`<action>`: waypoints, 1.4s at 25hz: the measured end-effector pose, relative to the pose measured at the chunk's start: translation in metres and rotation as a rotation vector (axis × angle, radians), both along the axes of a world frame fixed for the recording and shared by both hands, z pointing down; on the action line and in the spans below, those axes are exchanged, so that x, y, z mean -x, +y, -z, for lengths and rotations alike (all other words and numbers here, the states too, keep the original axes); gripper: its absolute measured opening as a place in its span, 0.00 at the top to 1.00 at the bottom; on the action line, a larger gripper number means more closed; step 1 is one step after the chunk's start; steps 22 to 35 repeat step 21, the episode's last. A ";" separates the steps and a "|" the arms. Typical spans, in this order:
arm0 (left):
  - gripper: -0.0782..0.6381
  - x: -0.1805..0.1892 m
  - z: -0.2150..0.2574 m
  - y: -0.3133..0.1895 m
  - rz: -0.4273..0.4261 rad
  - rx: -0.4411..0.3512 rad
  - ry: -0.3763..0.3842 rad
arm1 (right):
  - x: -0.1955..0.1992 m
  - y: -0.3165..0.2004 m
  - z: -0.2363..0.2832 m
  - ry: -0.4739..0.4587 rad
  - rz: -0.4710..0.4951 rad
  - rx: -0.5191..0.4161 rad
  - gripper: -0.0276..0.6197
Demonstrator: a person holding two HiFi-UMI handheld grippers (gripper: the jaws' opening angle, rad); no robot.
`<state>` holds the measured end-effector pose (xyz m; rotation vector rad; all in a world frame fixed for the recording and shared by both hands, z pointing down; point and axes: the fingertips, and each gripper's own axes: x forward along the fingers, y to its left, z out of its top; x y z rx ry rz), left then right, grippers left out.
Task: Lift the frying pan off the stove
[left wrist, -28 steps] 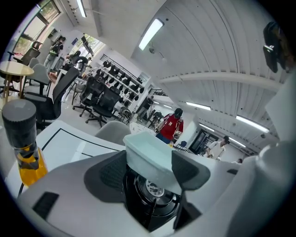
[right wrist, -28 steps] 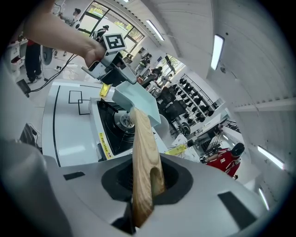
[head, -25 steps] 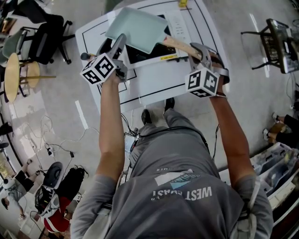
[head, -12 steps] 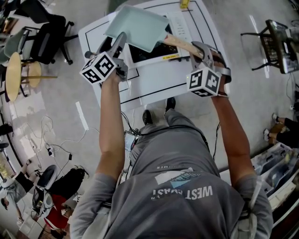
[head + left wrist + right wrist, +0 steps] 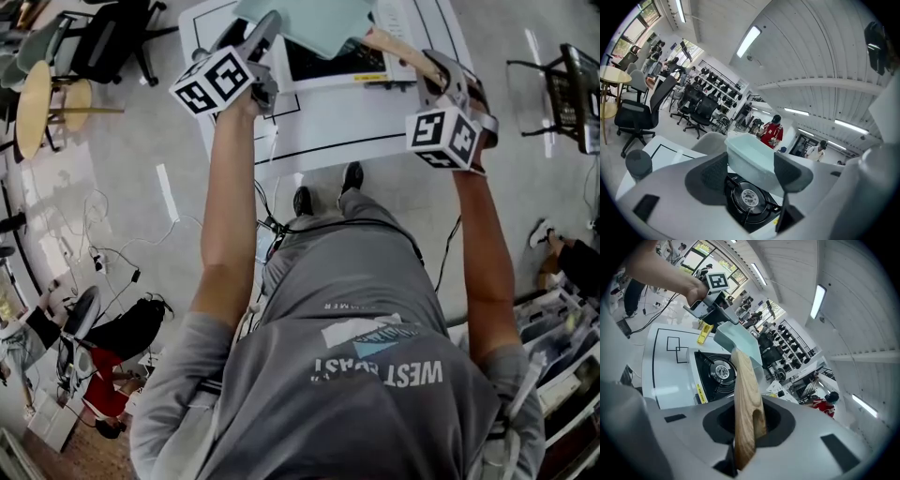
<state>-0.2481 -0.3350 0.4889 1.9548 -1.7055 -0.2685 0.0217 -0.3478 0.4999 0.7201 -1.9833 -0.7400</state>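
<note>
The pale mint frying pan (image 5: 305, 19) hangs in the air above the black stove (image 5: 337, 62) on the white table (image 5: 328, 136). My right gripper (image 5: 427, 64) is shut on its wooden handle (image 5: 394, 45); in the right gripper view the handle (image 5: 745, 394) runs out from between the pads toward the pan (image 5: 738, 345). My left gripper (image 5: 267, 26) clasps the pan's near-left edge. In the left gripper view the pan's corner (image 5: 750, 157) fills the gap between both pads, with the burner (image 5: 749, 199) bare below.
Black office chairs (image 5: 112, 37) and a round wooden table (image 5: 33, 103) stand to the left. Cables lie on the floor (image 5: 112, 262). A yellow object (image 5: 704, 333) sits on the table's far side. People stand in the background (image 5: 772, 131).
Both grippers and the pan have moved up and away from me. The pan sits higher over the stove, and more of the burner shows beneath it.
</note>
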 end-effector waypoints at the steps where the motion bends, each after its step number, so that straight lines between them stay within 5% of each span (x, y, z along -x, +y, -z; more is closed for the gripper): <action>1: 0.48 0.001 0.003 0.002 0.001 -0.003 -0.002 | 0.001 0.002 0.002 -0.002 0.000 -0.003 0.87; 35: 0.48 0.007 0.041 0.034 0.001 -0.048 -0.015 | 0.008 0.032 0.035 -0.014 0.006 -0.048 0.87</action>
